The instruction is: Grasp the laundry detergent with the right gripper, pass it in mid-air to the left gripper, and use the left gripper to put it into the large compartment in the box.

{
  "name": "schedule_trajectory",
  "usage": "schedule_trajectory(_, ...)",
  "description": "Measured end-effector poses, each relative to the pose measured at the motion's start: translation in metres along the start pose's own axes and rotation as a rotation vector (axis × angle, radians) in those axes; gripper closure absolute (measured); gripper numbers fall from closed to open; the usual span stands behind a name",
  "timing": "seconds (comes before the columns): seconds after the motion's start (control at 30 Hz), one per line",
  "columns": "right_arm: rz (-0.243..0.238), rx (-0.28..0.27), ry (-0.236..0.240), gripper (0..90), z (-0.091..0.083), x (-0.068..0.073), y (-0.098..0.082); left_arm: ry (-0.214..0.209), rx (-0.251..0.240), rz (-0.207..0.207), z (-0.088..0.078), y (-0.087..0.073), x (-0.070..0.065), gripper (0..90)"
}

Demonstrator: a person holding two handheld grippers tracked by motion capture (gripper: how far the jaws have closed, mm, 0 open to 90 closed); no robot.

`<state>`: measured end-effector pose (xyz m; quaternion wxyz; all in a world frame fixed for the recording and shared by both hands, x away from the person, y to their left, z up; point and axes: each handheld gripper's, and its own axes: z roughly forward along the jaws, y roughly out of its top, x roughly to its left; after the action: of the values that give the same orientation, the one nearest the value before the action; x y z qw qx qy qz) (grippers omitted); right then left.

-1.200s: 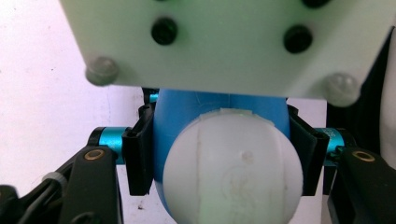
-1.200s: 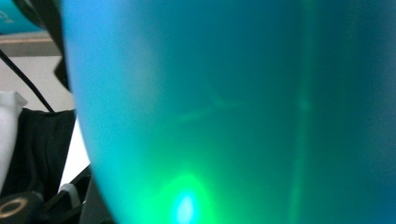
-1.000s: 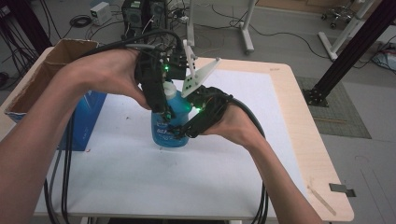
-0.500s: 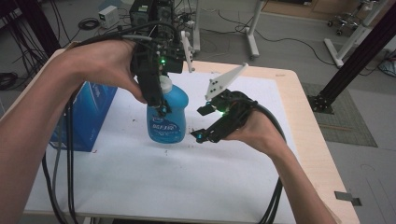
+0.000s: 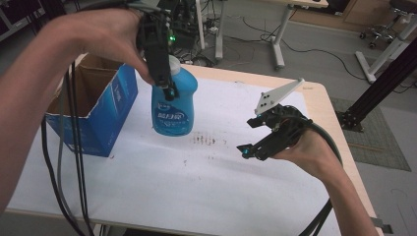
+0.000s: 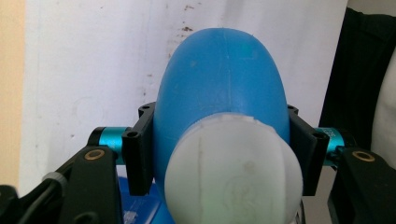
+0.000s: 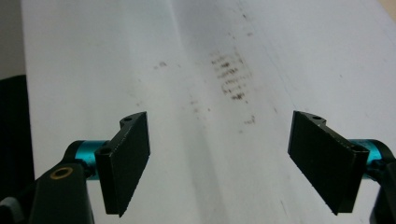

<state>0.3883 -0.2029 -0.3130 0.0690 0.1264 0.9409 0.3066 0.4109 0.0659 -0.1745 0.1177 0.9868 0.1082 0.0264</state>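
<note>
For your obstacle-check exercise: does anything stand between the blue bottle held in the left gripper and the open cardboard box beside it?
Nothing visible does. The blue bottle hangs in the left gripper, and the cardboard box stands open right beside it with only bare white table cover below.

Blue bottle (image 5: pixel 173 103), white cap (image 6: pixel 233 172); blue box (image 5: pixel 105 115); white table (image 5: pixel 196 182), dark specks.

a grey floor (image 5: pixel 314 44) with black cables (image 5: pixel 314 49), white desk legs (image 5: pixel 279 37), and a dark mat (image 5: pixel 378 137).

The high view looks down over my table (image 5: pixel 206 196) from above. My gripper cameras sit close, both facing its white top.
</note>
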Motion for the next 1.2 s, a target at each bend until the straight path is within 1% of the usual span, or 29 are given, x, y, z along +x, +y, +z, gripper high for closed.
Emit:
schedule_trajectory(0.03,0.006,0.012,-0.006,13.4,-0.001,0.000,-0.002,0.003,-0.006,-0.009,-0.004,-0.002,0.002,37.9)
schedule_trajectory(0.07,0.015,0.027,-0.022,12.4,-0.001,0.000,-0.004,0.005,-0.004,-0.021,-0.010,-0.004,0.003,37.9)
schedule_trajectory(0.17,0.013,0.078,-0.061,12.4,-0.003,-0.001,-0.010,0.021,-0.001,-0.056,-0.027,-0.010,0.009,37.9)
schedule_trajectory(0.3,0.032,0.119,-0.073,12.4,-0.005,-0.001,-0.020,0.050,-0.008,-0.125,-0.053,-0.021,0.016,37.9)
schedule_trajectory(0.33,0.038,0.127,-0.078,12.3,-0.006,-0.002,-0.023,0.062,-0.009,-0.149,-0.062,-0.024,0.018,37.9)
schedule_trajectory(0.37,0.039,0.133,-0.083,12.4,-0.006,-0.002,-0.026,0.070,-0.005,-0.157,-0.068,-0.027,0.020,37.9)
schedule_trajectory(0.43,0.048,0.141,-0.092,12.4,-0.007,-0.003,-0.030,0.081,-0.011,-0.188,-0.079,-0.033,0.023,37.9)
schedule_trajectory(0.47,0.054,0.142,-0.097,12.4,-0.008,-0.003,-0.032,0.086,-0.012,-0.200,-0.084,-0.037,0.025,37.9)
schedule_trajectory(0.5,0.054,0.142,-0.097,12.4,-0.008,-0.003,-0.032,0.086,-0.012,-0.200,-0.084,-0.037,0.025,37.9)
schedule_trajectory(0.53,0.070,0.135,-0.105,12.4,-0.010,-0.004,-0.036,0.098,-0.028,-0.246,-0.096,-0.050,0.029,38.0)
schedule_trajectory(0.63,0.081,0.130,-0.112,12.4,-0.013,-0.006,-0.039,0.109,-0.052,-0.311,-0.106,-0.065,0.031,37.9)
schedule_trajectory(0.7,0.086,0.129,-0.114,12.4,-0.014,-0.007,-0.040,0.117,-0.062,-0.340,-0.110,-0.073,0.032,37.9)
schedule_trajectory(0.8,0.093,0.139,-0.116,12.4,-0.014,-0.007,-0.043,0.134,-0.057,-0.390,-0.115,-0.089,0.035,38.0)
schedule_trajectory(0.83,0.093,0.139,-0.116,12.4,-0.014,-0.007,-0.043,0.134,-0.057,-0.390,-0.115,-0.089,0.035,38.0)
schedule_trajectory(0.87,0.091,0.143,-0.116,12.4,-0.013,-0.008,-0.043,0.148,-0.050,-0.429,-0.118,-0.098,0.037,38.0)
schedule_trajectory(0.9,0.090,0.147,-0.115,12.4,-0.012,-0.008,-0.044,0.159,-0.049,-0.451,-0.120,-0.102,0.038,38.0)
schedule_trajectory(0.97,0.093,0.150,-0.113,12.4,-0.011,-0.007,-0.045,0.178,-0.039,-0.478,-0.123,-0.110,0.039,38.0)
schedule_trajectory(1.0,0.093,0.150,-0.113,12.4,-0.011,-0.007,-0.045,0.178,-0.039,-0.478,-0.123,-0.110,0.039,38.0)
schedule_trajectory(1.03,0.095,0.151,-0.113,12.4,-0.010,-0.007,-0.045,0.193,-0.034,-0.507,-0.126,-0.118,0.040,38.0)
schedule_trajectory(1.07,0.096,0.155,-0.112,12.4,-0.009,-0.008,-0.045,0.199,-0.034,-0.525,-0.128,-0.122,0.040,37.9)
schedule_trajectory(1.17,0.098,0.158,-0.112,12.4,-0.007,-0.009,-0.044,0.209,-0.036,-0.559,-0.131,-0.134,0.041,38.0)
schedule_trajectory(1.2,0.095,0.157,-0.112,12.4,-0.006,-0.009,-0.043,0.212,-0.041,-0.579,-0.131,-0.137,0.041,37.9)
